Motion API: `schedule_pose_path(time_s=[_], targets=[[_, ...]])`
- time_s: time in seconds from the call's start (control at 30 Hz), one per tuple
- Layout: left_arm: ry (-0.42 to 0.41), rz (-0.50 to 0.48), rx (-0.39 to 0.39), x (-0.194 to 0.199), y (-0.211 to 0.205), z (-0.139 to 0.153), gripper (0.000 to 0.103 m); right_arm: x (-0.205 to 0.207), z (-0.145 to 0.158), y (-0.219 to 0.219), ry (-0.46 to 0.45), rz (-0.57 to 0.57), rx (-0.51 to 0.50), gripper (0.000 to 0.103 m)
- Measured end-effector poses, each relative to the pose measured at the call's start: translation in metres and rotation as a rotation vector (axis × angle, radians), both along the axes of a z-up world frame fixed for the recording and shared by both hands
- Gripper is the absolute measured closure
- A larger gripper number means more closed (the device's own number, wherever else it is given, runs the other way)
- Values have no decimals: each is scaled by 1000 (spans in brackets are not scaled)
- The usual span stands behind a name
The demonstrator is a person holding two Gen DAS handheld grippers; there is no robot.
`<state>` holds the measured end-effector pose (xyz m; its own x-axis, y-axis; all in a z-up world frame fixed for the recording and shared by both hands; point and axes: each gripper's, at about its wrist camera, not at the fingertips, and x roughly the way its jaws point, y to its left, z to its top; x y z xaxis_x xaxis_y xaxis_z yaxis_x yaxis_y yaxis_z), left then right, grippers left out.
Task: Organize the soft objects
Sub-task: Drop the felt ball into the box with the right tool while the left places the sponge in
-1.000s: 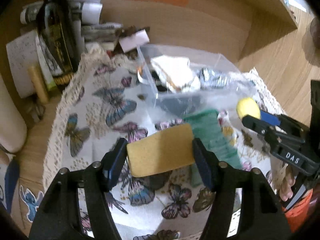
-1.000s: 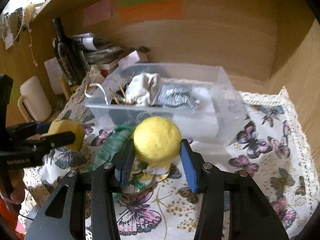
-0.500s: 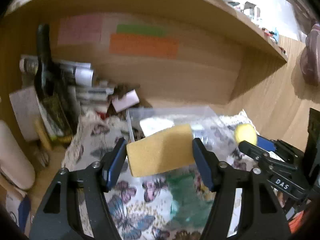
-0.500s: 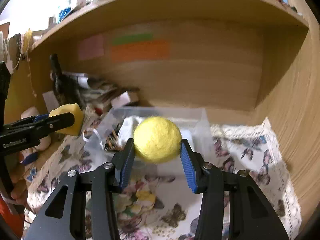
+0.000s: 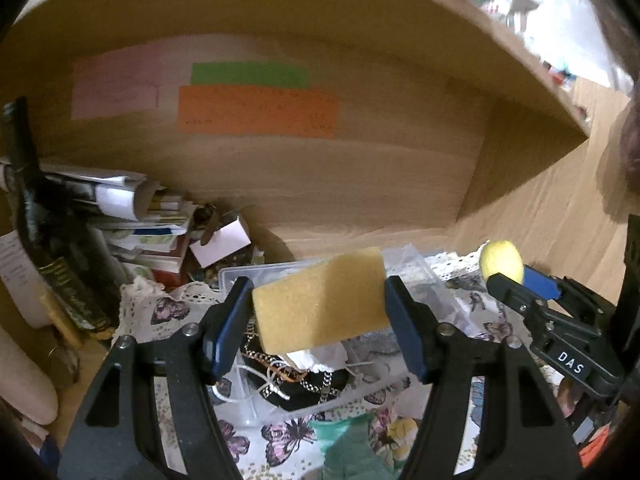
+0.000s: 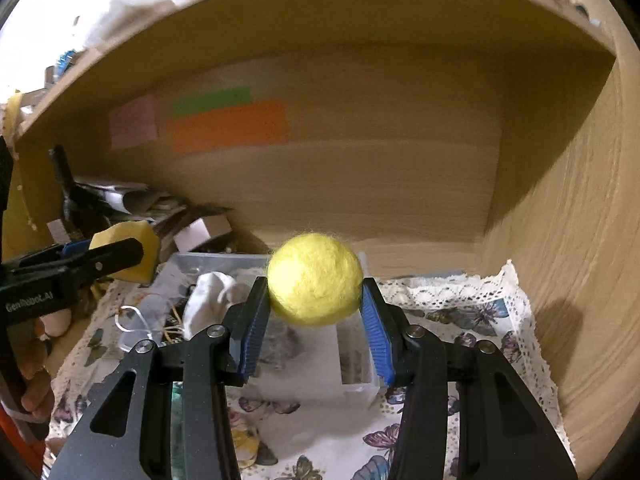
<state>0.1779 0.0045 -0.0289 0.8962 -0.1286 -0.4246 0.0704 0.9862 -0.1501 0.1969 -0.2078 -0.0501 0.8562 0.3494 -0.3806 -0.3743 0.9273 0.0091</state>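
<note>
The left gripper (image 5: 320,312) is clamped on a tan sponge block (image 5: 322,300), pads pressing both short ends, and the block sits a bit tilted, its right end higher. It's held up in the air over the clear plastic bin (image 5: 248,280), which shows just below and behind it in the left wrist view. Inside that bin there's a white cloth (image 5: 320,358), some chain and string bits around 6 o'clock of the sponge, and something dark underneath, hard to tell what.

The right gripper (image 6: 314,312) is squeezed onto a fuzzy yellow ball (image 6: 315,279), blue pads touching it at 3 and 9 o'clock. The ball also hangs above the bin (image 6: 360,368), toward its right end. From the left camera the ball (image 5: 502,262) shows up at about 3 o'clock, poking past the other tool's tip.

The bin sits on a butterfly-print cloth with lace edging (image 6: 480,320). A green piece of fabric (image 5: 352,444) lies on the cloth just in front of the bin, at 6 o'clock in the left view. Off at 9 o'clock there's a dark bottle (image 5: 44,248) next to a messy stack of papers (image 5: 132,216). Pink, green and orange notes (image 5: 256,110) are stuck on the wooden back wall at 12 o'clock.
</note>
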Motion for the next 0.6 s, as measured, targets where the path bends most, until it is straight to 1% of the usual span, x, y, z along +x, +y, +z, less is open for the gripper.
schedule_pose_path(time_s=[0.17, 0.33, 0.43, 0.6], targets=[[67, -6, 39, 30, -10, -20, 38, 24, -20, 5, 69, -9, -27, 61], [151, -16, 52, 54, -13, -46, 38, 43, -44, 14, 142, -8, -69, 61], [190, -24, 68, 63, -14, -61, 38, 50, -52, 20, 164, -4, -91, 61], [224, -40, 86, 68, -17, -76, 37, 53, -60, 27, 180, 6, -124, 60]])
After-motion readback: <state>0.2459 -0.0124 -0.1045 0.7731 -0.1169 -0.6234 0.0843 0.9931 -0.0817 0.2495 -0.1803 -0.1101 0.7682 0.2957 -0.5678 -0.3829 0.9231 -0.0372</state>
